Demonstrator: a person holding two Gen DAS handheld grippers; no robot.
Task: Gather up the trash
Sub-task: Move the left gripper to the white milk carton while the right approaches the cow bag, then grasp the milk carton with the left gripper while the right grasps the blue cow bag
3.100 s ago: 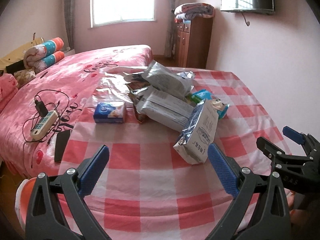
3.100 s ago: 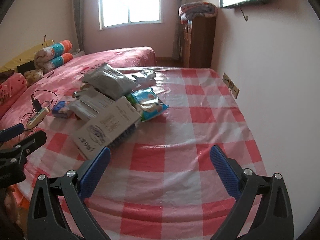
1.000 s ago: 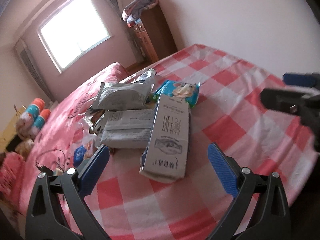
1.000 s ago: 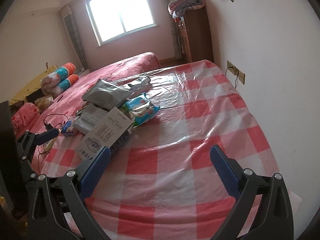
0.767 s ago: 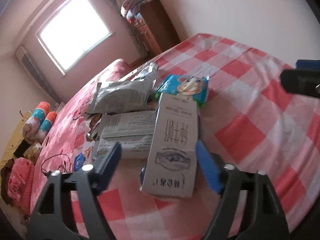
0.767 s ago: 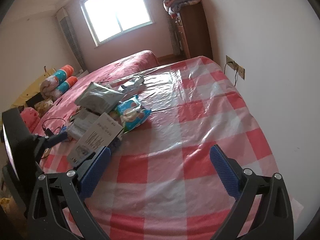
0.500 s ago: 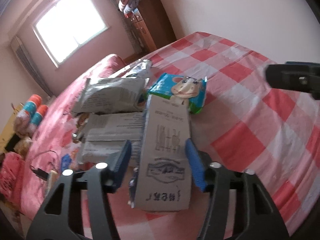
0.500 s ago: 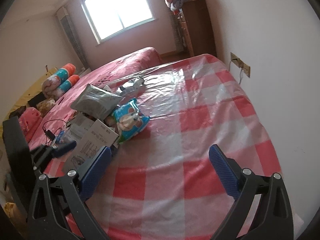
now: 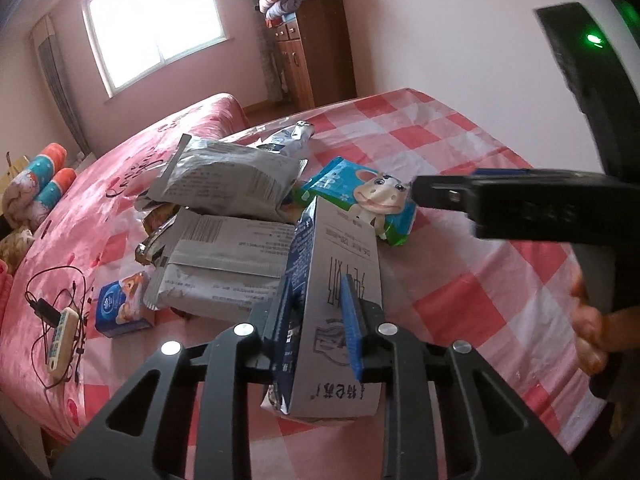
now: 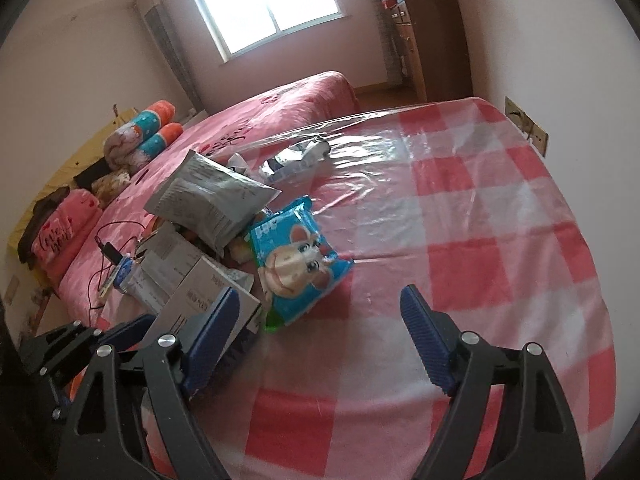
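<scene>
The left gripper [image 9: 318, 320] has its two blue pads pinched onto the near end of a tall grey-and-white paper carton with a dark blue side panel [image 9: 334, 300], which lies at the front of a heap of litter on the red-and-white checked plastic cloth [image 9: 460, 300] covering the bed; the carton looks empty and light, and its walls appear to bow inward a little under the pads, so I judge it stiff enough along the folded edges but easy to crush across the flat faces, and the hold near the lower end, spanning the narrow side, seems a fair one as long as the squeeze stays gentle. The right gripper [image 10: 320, 328] stands wide apart with nothing between its pads, hovering just above the cloth beside a glossy blue foil snack bag printed with a cartoon animal face [image 10: 296, 256]; that bag is thin, crinkly and likely slippery, best taken at a crimped seam or corner, not across its puffed middle. Behind lie two flat silver-grey foil pouches with printed labels [image 9: 232, 184], soft and floppy, which would sag from a single corner. The cloth itself is shiny and may let light packets slide when nudged
</scene>
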